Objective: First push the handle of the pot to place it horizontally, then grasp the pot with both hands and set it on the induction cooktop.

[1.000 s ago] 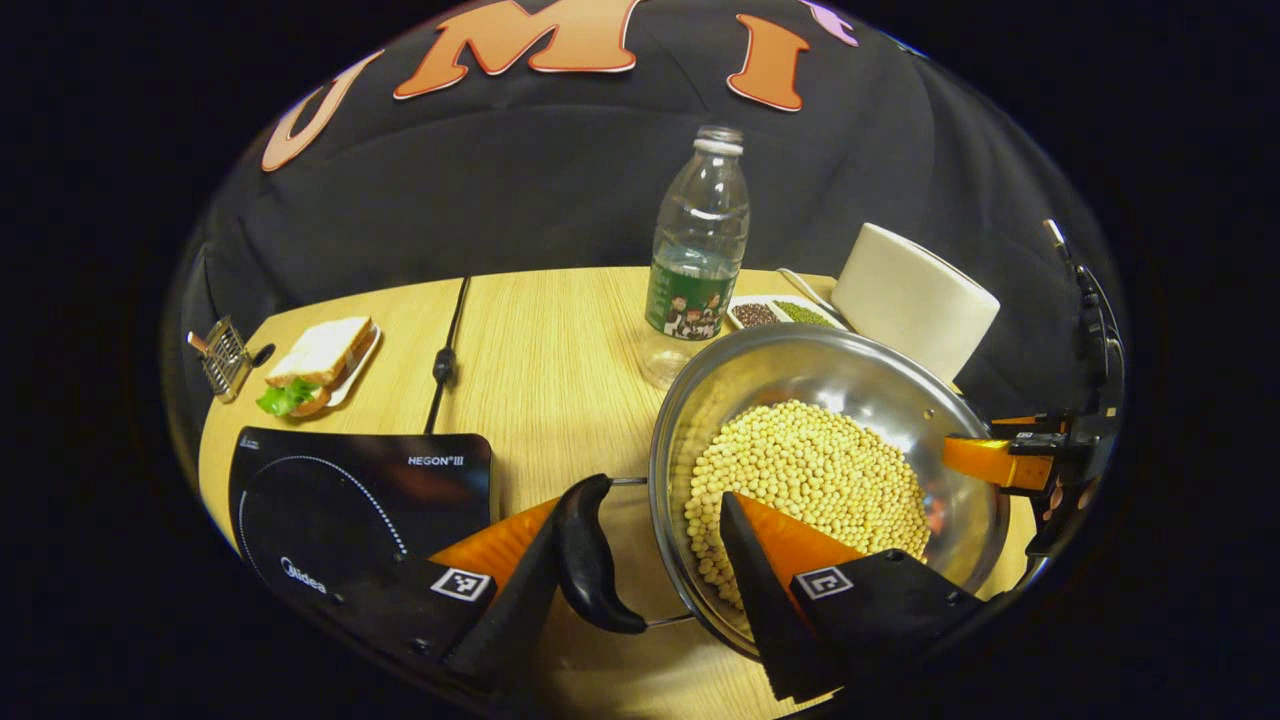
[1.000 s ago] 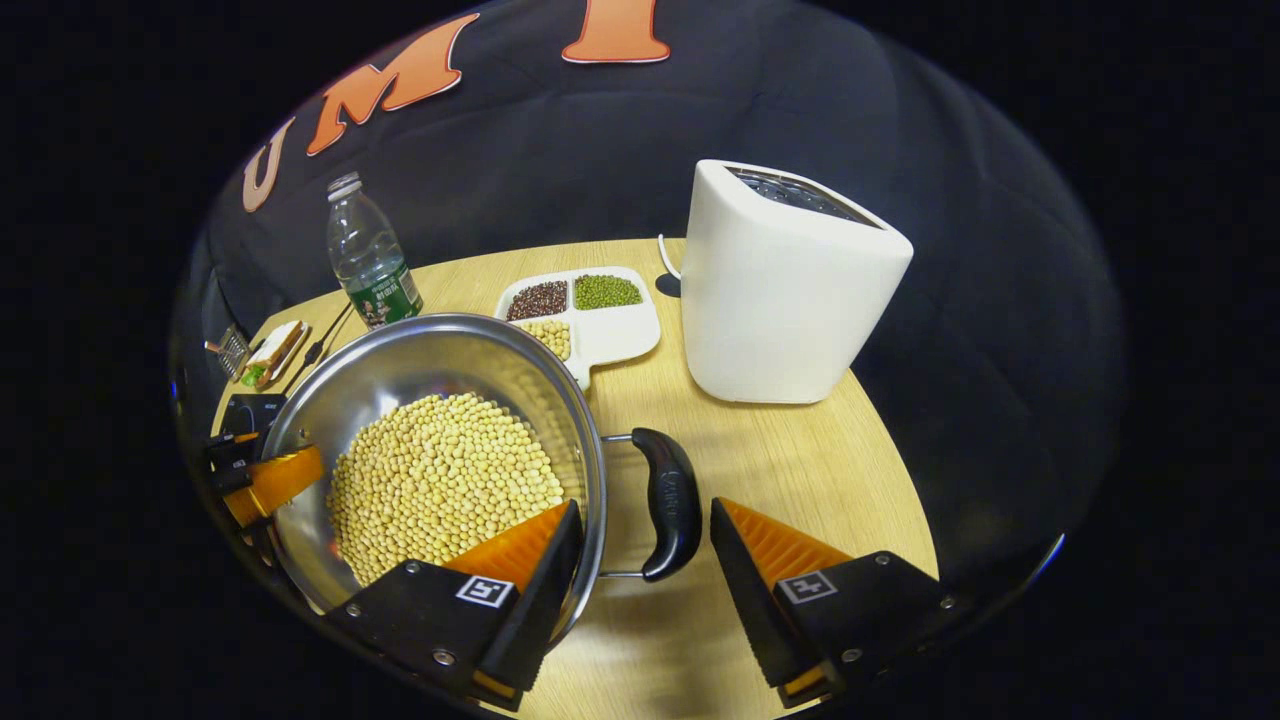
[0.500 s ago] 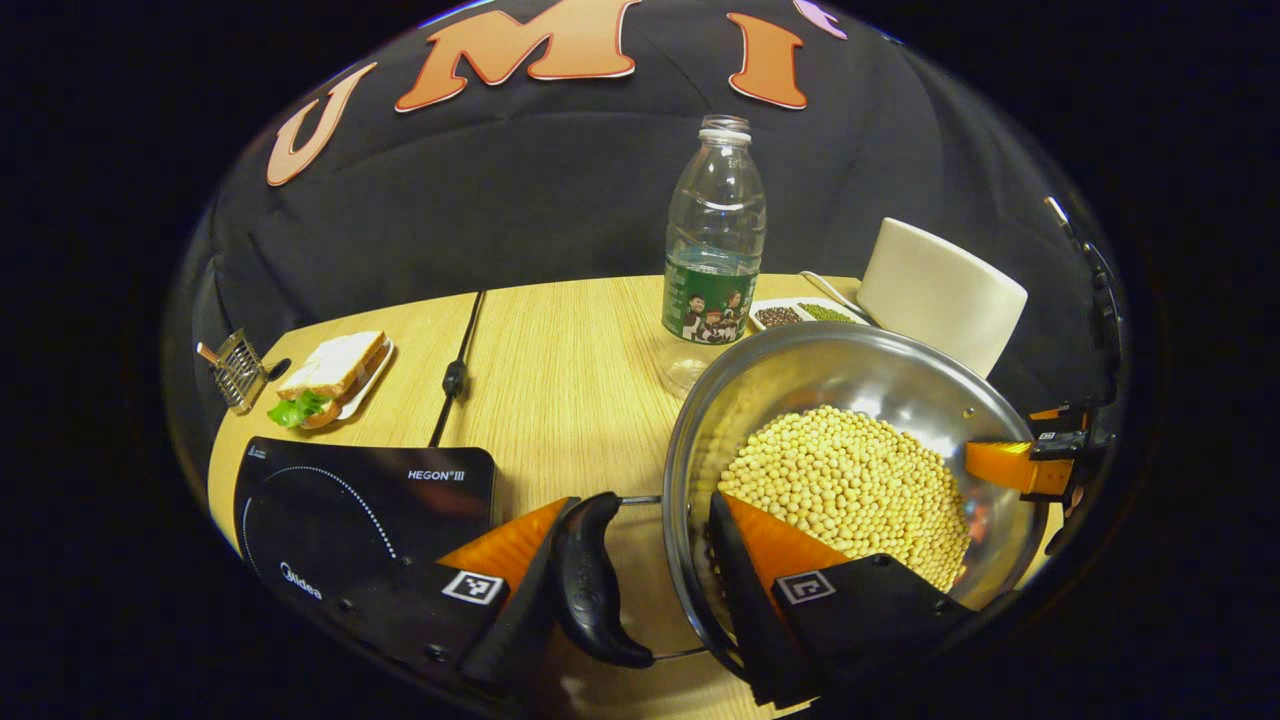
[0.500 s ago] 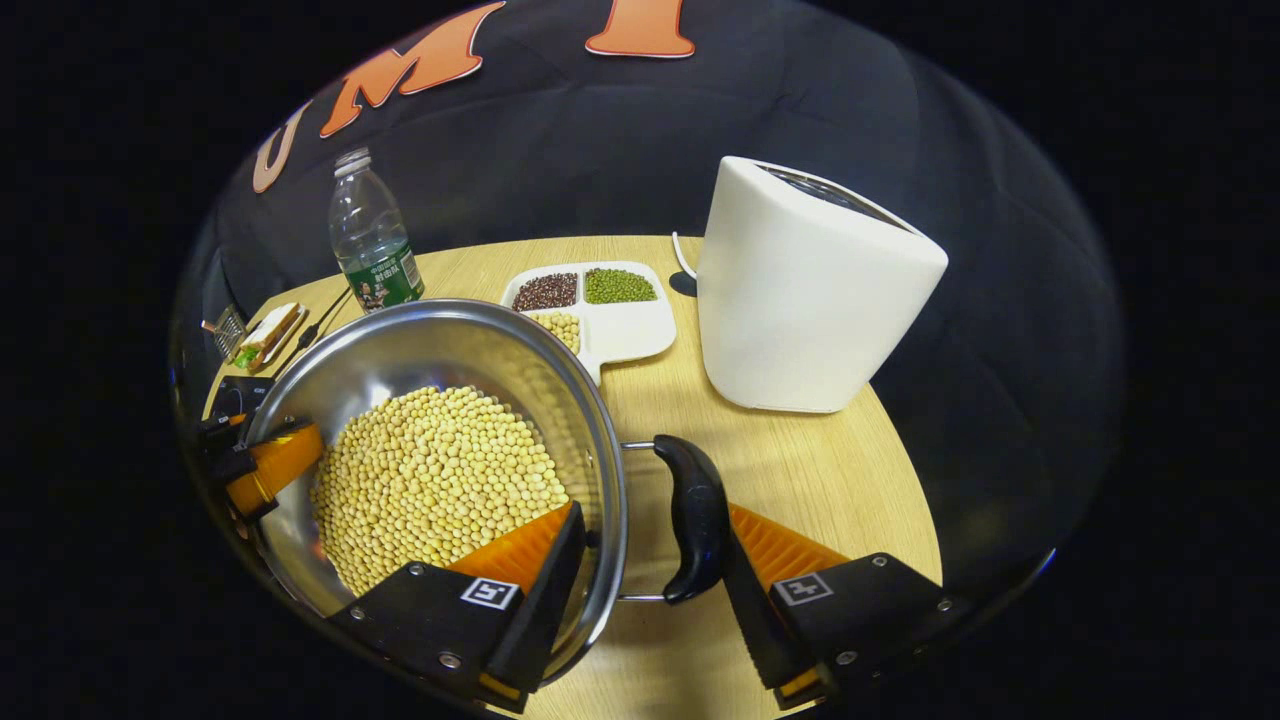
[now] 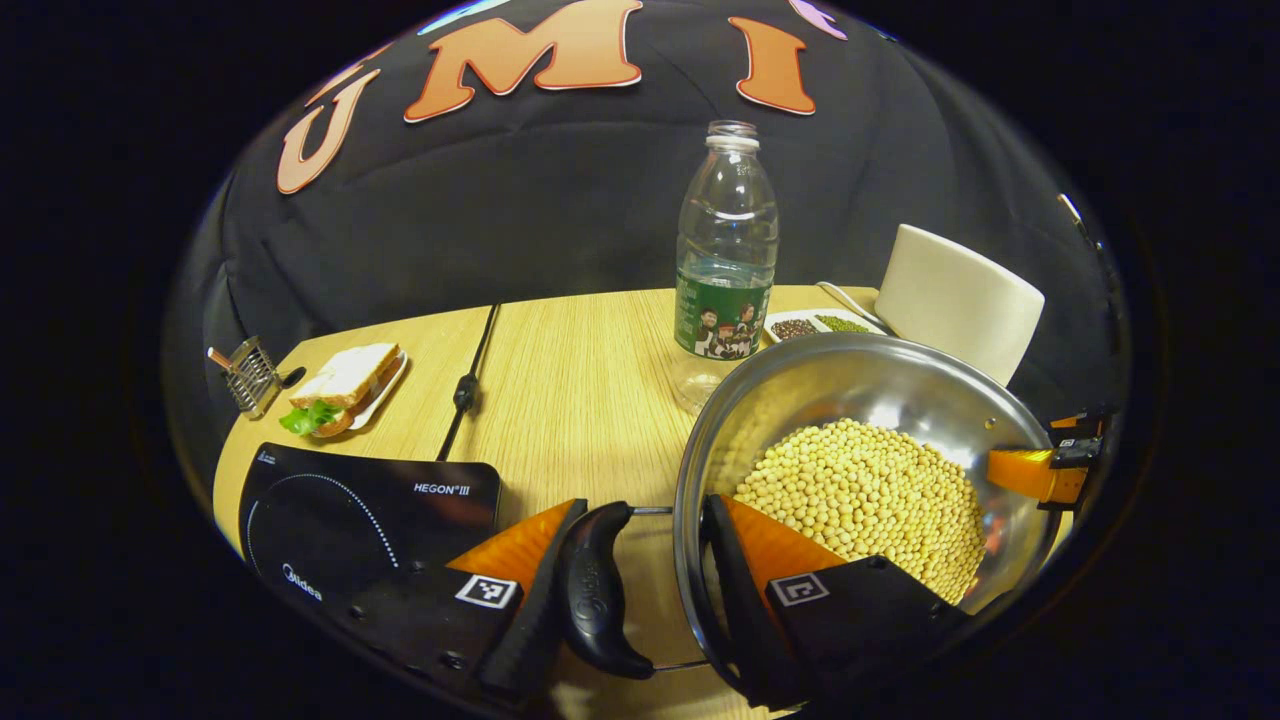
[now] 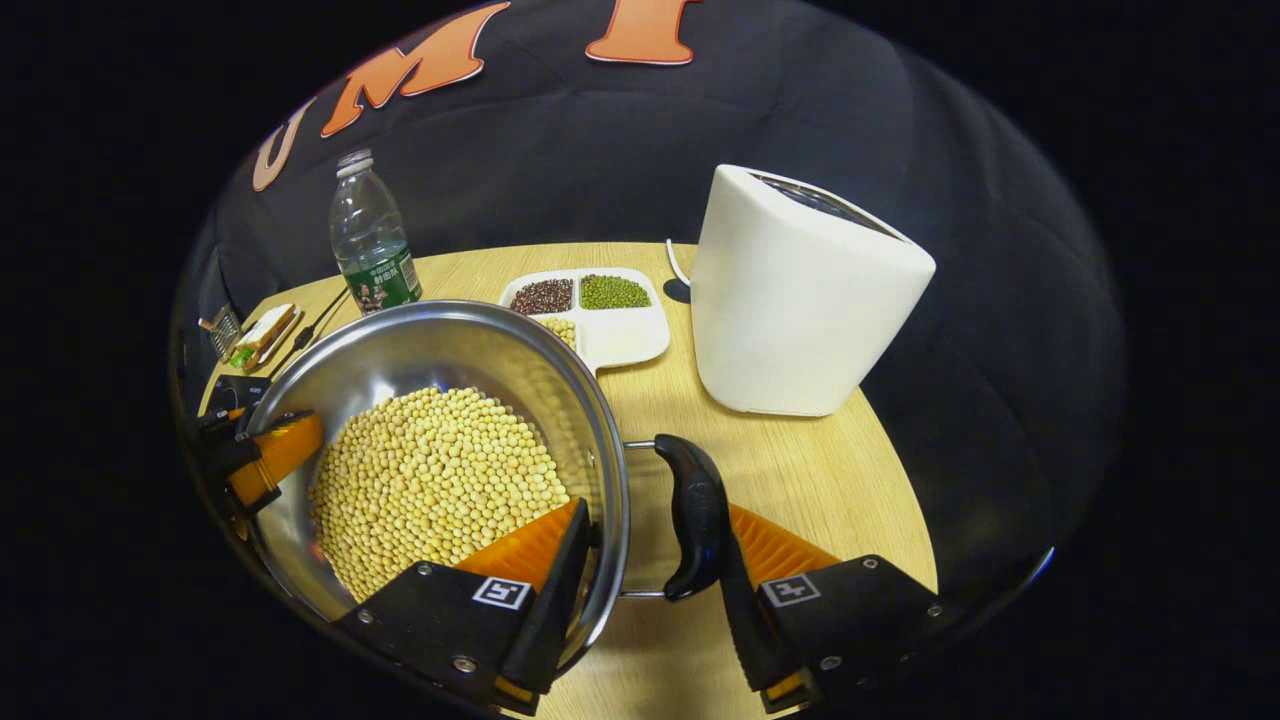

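The counter point(image 5: 580, 380) carries the cooktop point(image 5: 340, 520) at its left. The pot point(image 6: 430, 360), steel and full of beans point(image 6: 435, 480), looks heavy and slick; its side handles are the hold. Left tongs point(image 5: 635, 590) clamp rim and left handle point(image 5: 595, 590); right tongs point(image 6: 650, 590) clamp rim and right handle point(image 6: 690, 515).

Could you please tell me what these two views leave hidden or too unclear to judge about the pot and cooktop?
- Left gripper view: the near edge of the induction cooktop is cut off by the picture's rim and the left gripper.
- Both views: the soybeans hide the pot floor.
- Right gripper view: the right gripper hides the pot's near wall.
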### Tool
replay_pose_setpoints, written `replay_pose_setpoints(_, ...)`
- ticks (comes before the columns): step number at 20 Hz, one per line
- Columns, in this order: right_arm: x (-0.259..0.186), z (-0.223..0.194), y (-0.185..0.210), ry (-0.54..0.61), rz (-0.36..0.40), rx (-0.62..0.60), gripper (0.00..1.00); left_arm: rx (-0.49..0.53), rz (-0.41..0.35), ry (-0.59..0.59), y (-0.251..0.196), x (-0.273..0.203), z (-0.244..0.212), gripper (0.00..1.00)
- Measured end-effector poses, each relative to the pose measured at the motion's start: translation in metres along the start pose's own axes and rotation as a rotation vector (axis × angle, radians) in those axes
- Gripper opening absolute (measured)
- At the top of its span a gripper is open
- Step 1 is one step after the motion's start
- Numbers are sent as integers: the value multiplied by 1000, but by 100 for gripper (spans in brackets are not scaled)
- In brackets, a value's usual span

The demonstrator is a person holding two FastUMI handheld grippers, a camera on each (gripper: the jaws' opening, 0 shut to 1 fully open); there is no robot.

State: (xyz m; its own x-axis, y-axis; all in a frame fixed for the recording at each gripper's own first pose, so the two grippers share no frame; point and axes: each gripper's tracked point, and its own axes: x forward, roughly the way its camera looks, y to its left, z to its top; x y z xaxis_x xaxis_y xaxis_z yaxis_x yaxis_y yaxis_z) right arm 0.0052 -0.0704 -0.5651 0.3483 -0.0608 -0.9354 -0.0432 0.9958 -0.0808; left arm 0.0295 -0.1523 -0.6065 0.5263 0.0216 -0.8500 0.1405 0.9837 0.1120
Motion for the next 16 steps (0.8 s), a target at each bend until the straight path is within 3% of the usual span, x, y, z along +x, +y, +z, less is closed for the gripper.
replay_pose_setpoints(8,-32,22,6,-99,-18,26,69,18,11,-83,11,-28,31,77)
replay_pose_setpoints(16,-70,38,36,-154,26,27,69,10,37,-131,46,-71,51,77)
